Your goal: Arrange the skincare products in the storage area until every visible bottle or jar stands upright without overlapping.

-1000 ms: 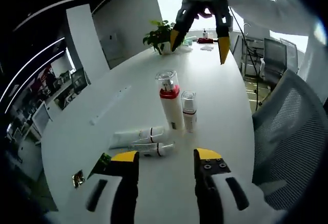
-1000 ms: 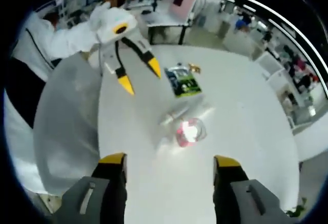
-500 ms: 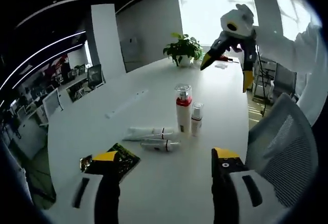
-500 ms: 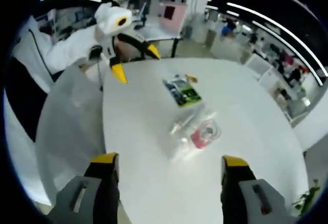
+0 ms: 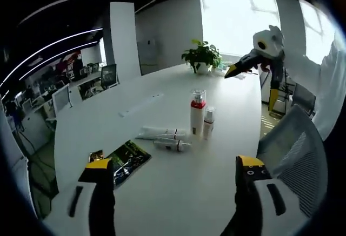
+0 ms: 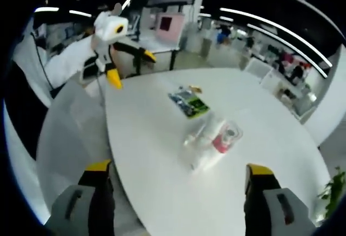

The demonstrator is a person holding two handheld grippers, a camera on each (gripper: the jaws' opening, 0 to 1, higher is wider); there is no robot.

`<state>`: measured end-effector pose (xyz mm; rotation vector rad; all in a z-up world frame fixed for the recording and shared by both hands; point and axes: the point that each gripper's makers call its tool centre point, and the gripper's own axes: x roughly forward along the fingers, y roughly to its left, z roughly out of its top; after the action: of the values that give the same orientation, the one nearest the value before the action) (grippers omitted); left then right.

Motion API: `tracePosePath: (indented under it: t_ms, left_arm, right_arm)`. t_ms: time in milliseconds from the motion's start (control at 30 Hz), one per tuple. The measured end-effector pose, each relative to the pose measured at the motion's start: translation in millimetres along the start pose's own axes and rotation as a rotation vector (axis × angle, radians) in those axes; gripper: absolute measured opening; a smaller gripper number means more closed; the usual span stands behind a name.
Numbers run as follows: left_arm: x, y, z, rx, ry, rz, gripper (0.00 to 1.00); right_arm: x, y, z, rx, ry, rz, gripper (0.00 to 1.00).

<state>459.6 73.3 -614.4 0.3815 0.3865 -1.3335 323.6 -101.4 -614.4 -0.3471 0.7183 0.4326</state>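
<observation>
Left fingers (image 5: 101, 167) spread, bottles (image 5: 198, 113) well ahead, tubes (image 5: 165, 139) flat

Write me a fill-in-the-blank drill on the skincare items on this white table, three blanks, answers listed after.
1. The tall bottle with the red band is standing ____.
2. The number of tubes lying flat beside it is ____.
3. The jaws of both the left gripper and the right gripper are ____, holding nothing.

Answers: upright; two; open
</observation>
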Motion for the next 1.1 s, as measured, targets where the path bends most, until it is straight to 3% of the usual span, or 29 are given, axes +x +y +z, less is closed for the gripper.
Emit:
tracePosePath:
  t_ms: [267, 400, 900, 1100]
  left_arm:
    - [-11.6, 4.0, -2.9, -0.01, -0.005, -0.02, 0.99]
    - [-16.9, 2.5, 0.1, -0.027, -0.037, -0.058, 0.99]
    - [-26.5, 9.6, -22.1, -0.02, -0.003, -0.091, 0.99]
    - [-26.6, 10.9, -20.4, -0.046, -0.025, -0.087, 0.99]
  right_arm:
    - [1.6, 6.3, -0.5, 0.049, 0.005, -0.037, 1.0]
    - [3.0, 9.8, 1.3, 0.049, 0.017, -0.055, 1.0]
    - [4.6, 16.6, 12.5, 0.092, 0.038, -0.124, 1.0]
    - [6.0, 23.4, 14.1, 0.091, 0.059, -0.104, 1.0]
